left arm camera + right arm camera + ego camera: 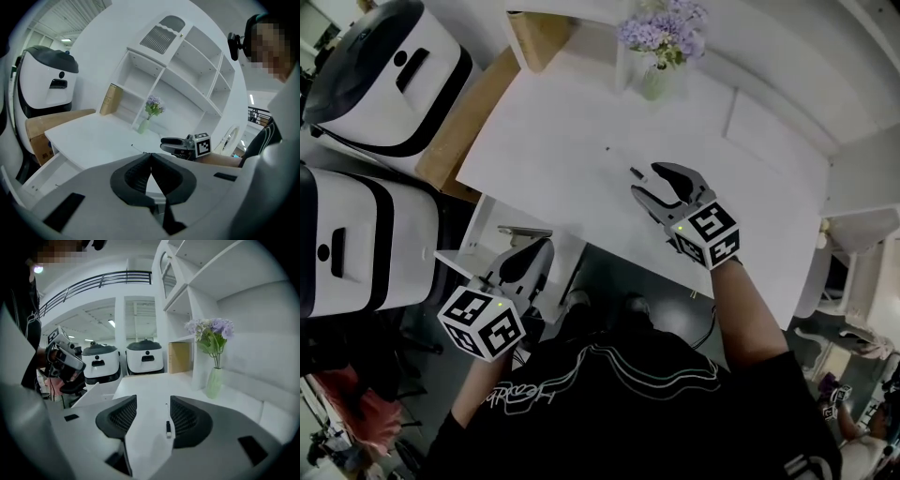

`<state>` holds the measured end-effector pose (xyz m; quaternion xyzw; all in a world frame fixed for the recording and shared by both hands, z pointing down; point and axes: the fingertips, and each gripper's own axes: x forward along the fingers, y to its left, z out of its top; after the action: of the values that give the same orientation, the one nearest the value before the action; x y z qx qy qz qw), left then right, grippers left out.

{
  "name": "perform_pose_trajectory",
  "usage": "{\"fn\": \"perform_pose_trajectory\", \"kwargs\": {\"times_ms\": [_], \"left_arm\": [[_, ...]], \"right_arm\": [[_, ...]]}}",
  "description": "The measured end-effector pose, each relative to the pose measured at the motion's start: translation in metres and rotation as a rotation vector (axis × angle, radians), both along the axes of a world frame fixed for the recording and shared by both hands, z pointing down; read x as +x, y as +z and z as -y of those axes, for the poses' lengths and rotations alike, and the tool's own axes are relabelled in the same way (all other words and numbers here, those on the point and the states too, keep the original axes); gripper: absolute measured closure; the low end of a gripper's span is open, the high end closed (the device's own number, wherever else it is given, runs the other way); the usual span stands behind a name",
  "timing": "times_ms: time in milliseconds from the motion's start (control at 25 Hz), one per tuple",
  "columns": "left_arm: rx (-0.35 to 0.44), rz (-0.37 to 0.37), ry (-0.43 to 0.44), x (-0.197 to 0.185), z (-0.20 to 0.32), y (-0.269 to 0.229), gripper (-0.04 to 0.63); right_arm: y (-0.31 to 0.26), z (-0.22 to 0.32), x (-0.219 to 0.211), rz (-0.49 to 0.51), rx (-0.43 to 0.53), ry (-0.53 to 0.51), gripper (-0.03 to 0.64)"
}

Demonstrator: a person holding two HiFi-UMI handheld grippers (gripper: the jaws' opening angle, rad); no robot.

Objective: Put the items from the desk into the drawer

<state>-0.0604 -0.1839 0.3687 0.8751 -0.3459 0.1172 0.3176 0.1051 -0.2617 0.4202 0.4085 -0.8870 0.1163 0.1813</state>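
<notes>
- Left gripper (546, 247): held low at the person's left side, off the front edge of the desk (553, 159), with the forearm bent upward. Its own view (151, 154) shows the two jaws pressed together at the tips with nothing between them.
- White machines with black bands: two, at the far left, one behind (389, 70) and one nearer (356, 234).
- Cardboard box (469, 108): one, between the rear machine and the desk's left edge.
- Drawer (49, 174): one, pulled out under the desk's left front.
- Dark speck (607, 148): one, on the bare desktop, too small to identify.
- Small dark stick (636, 172): one, lying on the desktop, not in the drawer.
- Right gripper (645, 181): arm stretched forward over the desk, jaws well apart and holding nothing. Its own view (153, 401) shows the stick (168, 426) lying between them, close to the right-hand jaw.
- Vase of purple flowers (656, 80): one, upright at the back of the desk.
</notes>
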Motion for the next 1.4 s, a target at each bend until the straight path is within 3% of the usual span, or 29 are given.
{"fn": "perform_pose_trajectory", "kwargs": {"times_ms": [200, 560, 880, 1000, 1240, 1400], "left_arm": [[-0.017, 0.024, -0.023, -0.001, 0.003, 0.007, 0.575], [-0.039, 0.033, -0.054, -0.011, 0.001, 0.017, 0.575], [-0.034, 0.032, -0.069, -0.015, 0.000, 0.015, 0.575], [-0.032, 0.033, -0.072, -0.017, -0.004, 0.014, 0.574], [-0.033, 0.034, -0.086, -0.024, -0.013, 0.013, 0.575], [-0.019, 0.022, -0.095, -0.033, -0.018, 0.013, 0.575]], "right_arm": [[0.061, 0.024, 0.009, -0.131, -0.089, -0.040, 0.407], [0.117, 0.039, 0.020, -0.239, -0.210, -0.019, 0.407], [0.121, 0.038, 0.015, -0.246, -0.292, -0.026, 0.455], [0.121, 0.038, 0.017, -0.260, -0.303, -0.007, 0.549], [0.117, 0.038, 0.015, -0.277, -0.299, 0.014, 0.549], [0.097, 0.036, 0.003, -0.211, -0.263, 0.038, 0.549]]}}
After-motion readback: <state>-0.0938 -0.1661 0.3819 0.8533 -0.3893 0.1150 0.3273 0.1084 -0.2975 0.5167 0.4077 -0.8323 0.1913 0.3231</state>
